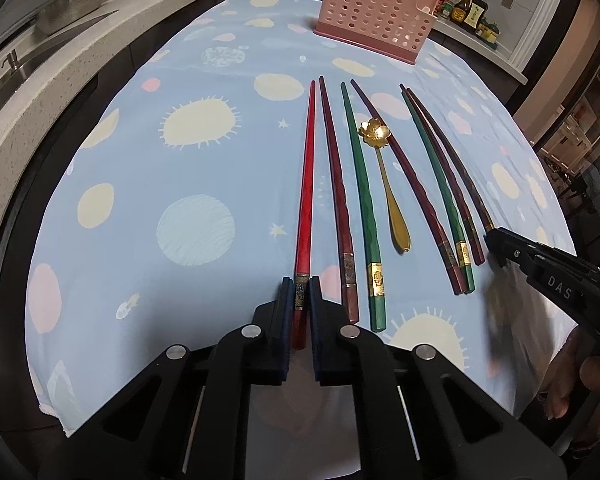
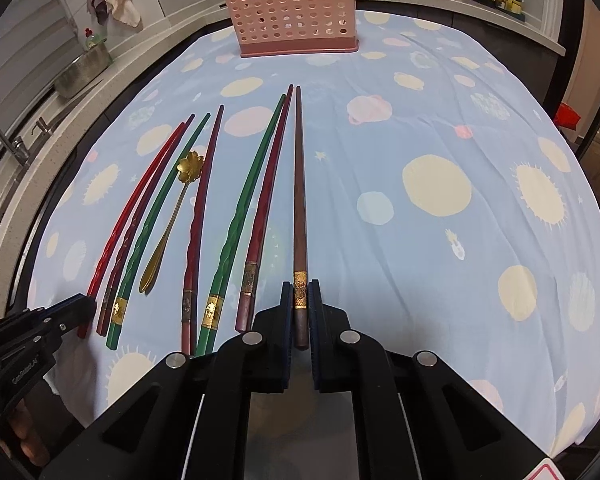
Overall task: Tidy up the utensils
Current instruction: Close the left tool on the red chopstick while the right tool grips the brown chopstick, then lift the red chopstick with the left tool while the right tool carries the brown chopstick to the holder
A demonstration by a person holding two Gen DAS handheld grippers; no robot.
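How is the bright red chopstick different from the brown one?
The bright red chopstick lies at the left end of the row, in the left tongs; the brown chopstick lies at the right end, in the right tongs. One is glossy red, the other dull brown. Both carry a patterned band.

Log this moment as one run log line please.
left gripper: shut on red chopstick | right gripper: shut on brown chopstick | pink holder: empty-handed yet

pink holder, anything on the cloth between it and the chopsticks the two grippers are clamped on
Nothing visible. The cloth between the pink holder and the far tips of the red chopstick and the brown chopstick lies bare.
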